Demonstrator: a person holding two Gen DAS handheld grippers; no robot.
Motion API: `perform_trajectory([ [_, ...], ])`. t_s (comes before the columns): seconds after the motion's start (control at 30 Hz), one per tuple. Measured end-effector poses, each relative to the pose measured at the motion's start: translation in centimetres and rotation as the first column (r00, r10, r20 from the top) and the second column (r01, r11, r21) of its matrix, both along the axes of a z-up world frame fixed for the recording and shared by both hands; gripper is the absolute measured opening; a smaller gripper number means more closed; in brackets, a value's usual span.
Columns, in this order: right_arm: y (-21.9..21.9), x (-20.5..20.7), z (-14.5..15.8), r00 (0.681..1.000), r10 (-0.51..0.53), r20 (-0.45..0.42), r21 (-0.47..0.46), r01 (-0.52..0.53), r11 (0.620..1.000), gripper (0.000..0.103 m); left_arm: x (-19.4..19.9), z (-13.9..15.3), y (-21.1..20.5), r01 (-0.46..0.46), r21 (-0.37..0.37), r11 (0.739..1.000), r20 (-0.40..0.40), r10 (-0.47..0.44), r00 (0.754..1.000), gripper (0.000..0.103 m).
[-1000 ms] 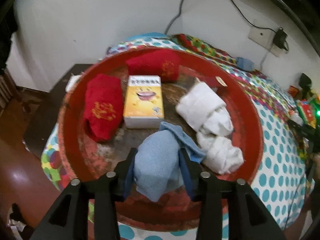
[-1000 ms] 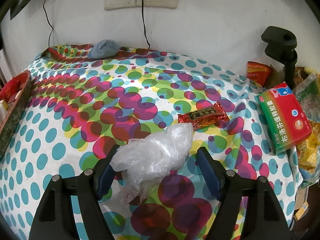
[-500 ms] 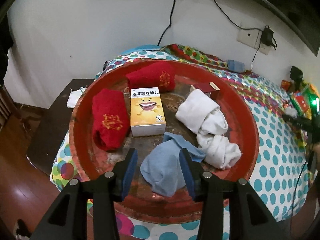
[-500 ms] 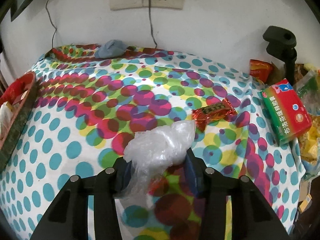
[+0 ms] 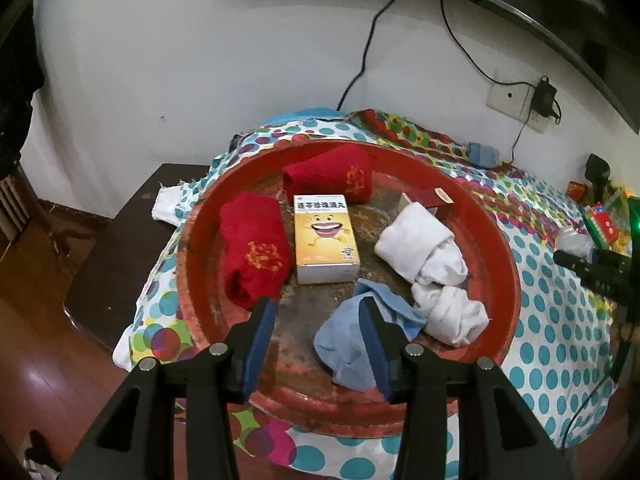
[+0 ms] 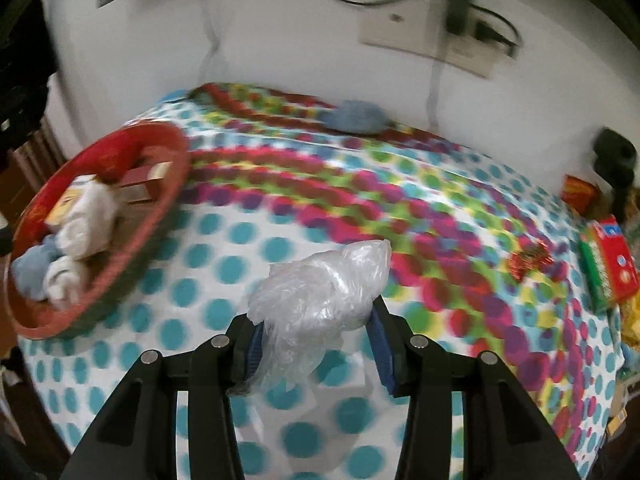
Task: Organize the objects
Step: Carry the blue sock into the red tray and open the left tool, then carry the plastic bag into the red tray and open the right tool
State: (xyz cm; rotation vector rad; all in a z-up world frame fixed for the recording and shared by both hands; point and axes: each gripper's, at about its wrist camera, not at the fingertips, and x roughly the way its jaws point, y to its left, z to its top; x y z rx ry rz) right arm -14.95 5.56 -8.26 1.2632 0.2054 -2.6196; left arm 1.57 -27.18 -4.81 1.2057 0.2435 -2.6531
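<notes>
My left gripper (image 5: 316,344) hovers open over the near part of the round red tray (image 5: 508,280), with nothing between its fingers. A light blue cloth (image 5: 348,344) lies loose in the tray, partly behind the right finger. The tray also holds two red towels (image 5: 256,248), a yellow box with a smiling face (image 5: 324,236), rolled white cloths (image 5: 424,256) and a small red box (image 5: 438,200). My right gripper (image 6: 316,332) is shut on a crumpled clear plastic bag (image 6: 320,296), held above the dotted tablecloth (image 6: 400,208). In that view the red tray (image 6: 160,208) sits at the left.
On the cloth lie a blue rag (image 6: 356,118) by the wall, a red snack wrapper (image 6: 528,260) and a red-green box (image 6: 608,264) at the right. A black stand (image 6: 612,160) rises at the back right. A dark side table (image 5: 120,240) and wood floor lie left of the tray.
My left gripper let go of the blue cloth into the tray and drew back up and to the left. My right gripper closed on the plastic bag, lifted it and swung toward the tray.
</notes>
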Motion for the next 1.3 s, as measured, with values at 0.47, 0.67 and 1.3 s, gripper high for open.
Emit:
perform_trajectory([
  [0.47,-11.4,2.7,2.5,0.975,0.223,-0.013,-0.031,-0.223,0.974,0.043,0.4,-0.3,-2.1,-0.104,-0.003,0.995,0.034,0.104,0.994,0.045],
  [0.67,-14.1,5.1,3.0,0.956,0.294,0.004,-0.026,-0.294,0.955,0.043,0.8,-0.1,-2.8,-0.126,0.012,0.992,0.023,0.125,0.992,0.045],
  [1.3,-21.4,3.6,3.8,0.907,0.419,0.036,0.04,-0.42,0.907,0.043,1.8,0.3,-4.9,-0.189,0.08,0.979,0.012,0.189,0.982,0.045],
])
